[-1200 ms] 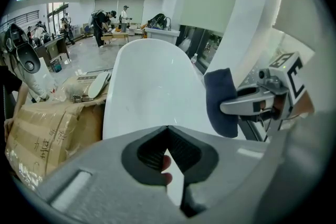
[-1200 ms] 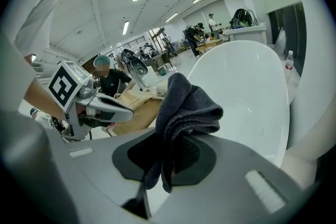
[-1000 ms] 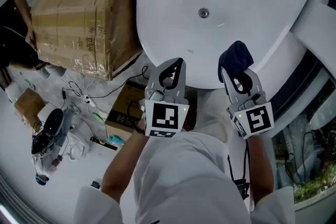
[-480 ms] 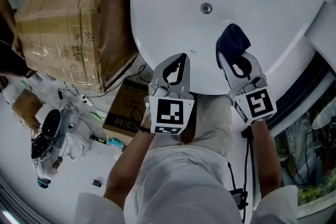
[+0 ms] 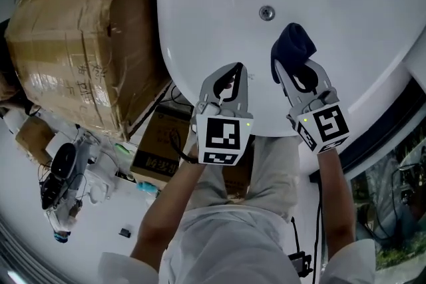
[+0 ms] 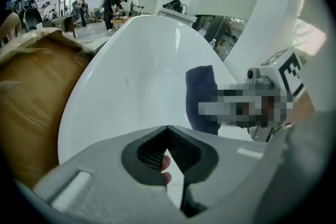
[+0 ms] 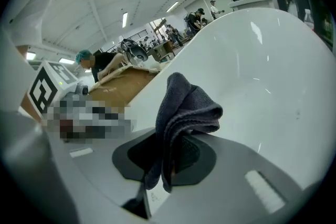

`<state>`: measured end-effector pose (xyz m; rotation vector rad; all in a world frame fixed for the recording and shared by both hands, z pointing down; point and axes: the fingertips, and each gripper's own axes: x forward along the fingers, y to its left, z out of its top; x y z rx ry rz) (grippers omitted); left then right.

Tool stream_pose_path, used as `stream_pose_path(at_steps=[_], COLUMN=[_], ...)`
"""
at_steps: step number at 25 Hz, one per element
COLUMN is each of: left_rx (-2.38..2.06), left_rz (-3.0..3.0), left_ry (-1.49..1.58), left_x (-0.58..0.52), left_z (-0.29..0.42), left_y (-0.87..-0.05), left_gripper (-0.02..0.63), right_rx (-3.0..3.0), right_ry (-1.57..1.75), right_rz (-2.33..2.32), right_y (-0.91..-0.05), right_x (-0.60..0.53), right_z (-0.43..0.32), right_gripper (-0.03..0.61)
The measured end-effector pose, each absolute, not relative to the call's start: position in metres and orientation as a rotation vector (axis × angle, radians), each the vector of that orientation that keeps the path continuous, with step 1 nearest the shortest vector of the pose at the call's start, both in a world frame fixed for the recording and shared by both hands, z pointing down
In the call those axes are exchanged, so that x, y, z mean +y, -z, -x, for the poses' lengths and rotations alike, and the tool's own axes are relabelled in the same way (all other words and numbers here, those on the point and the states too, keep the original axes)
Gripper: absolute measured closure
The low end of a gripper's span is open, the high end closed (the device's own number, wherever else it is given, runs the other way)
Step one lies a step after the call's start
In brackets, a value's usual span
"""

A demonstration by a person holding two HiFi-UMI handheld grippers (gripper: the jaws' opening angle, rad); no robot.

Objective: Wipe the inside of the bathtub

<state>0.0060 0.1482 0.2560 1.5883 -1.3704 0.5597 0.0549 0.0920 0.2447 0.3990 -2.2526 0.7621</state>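
A white bathtub fills the upper head view, with a round drain in its floor. My right gripper is shut on a dark blue cloth that sticks up past its tips, just inside the tub's near rim. The cloth hangs folded between the jaws in the right gripper view, and shows as the cloth in the left gripper view. My left gripper hovers beside it at the near rim, shut with nothing in it.
A large cardboard box wrapped in film stands against the tub's left side. A smaller box and cables lie on the floor below it. People stand far off in the hall.
The tub has come nearer and both grippers now reach further over its near rim. The right gripper still holds the cloth.
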Motion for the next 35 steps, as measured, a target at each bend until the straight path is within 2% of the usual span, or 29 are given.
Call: stream_pose_path(at_steps=[35], left_rx=[-1.439], left_rz=[-1.458], left_ry=[-0.505], left_x=[0.139], left_z=[-0.004], left_y=[-0.401], left_gripper=[0.614], right_rx=[-2.164], right_ry=[-0.680], right_rz=[-0.192], right_y=[-0.453], right_x=[0.095], right_z=[-0.034], right_gripper=[0.525])
